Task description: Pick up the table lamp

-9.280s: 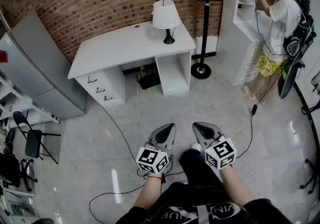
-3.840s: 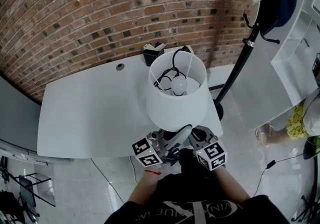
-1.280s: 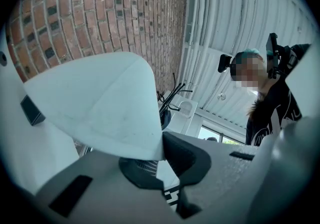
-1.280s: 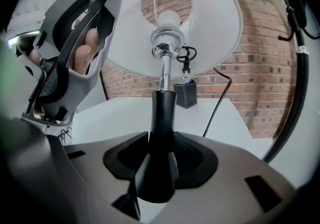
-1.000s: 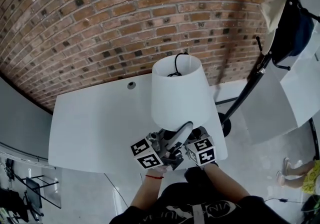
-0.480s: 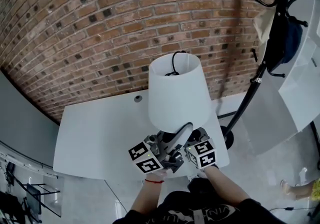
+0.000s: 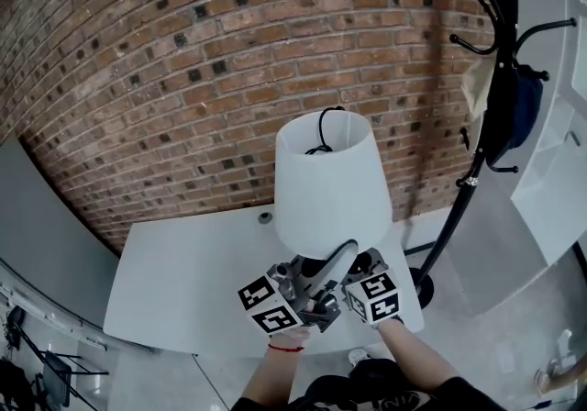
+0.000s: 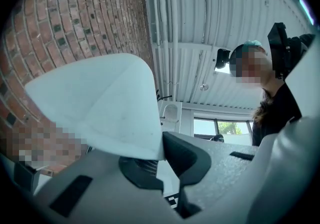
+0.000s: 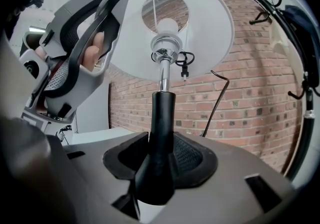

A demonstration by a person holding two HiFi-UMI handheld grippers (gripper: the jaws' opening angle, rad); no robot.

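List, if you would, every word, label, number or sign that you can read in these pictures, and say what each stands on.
No text can be read here.
Left marker cube: black-and-white square patterns only, no letters.
Right marker cube: the same, patterns only.
Table lamp: no label or brand shows on the shade or stem.
Person's dark shirt: any print is cut off at the picture's edge and is unreadable.

Office-like room: white desk, brick wall, coat stand, ribbed ceiling.
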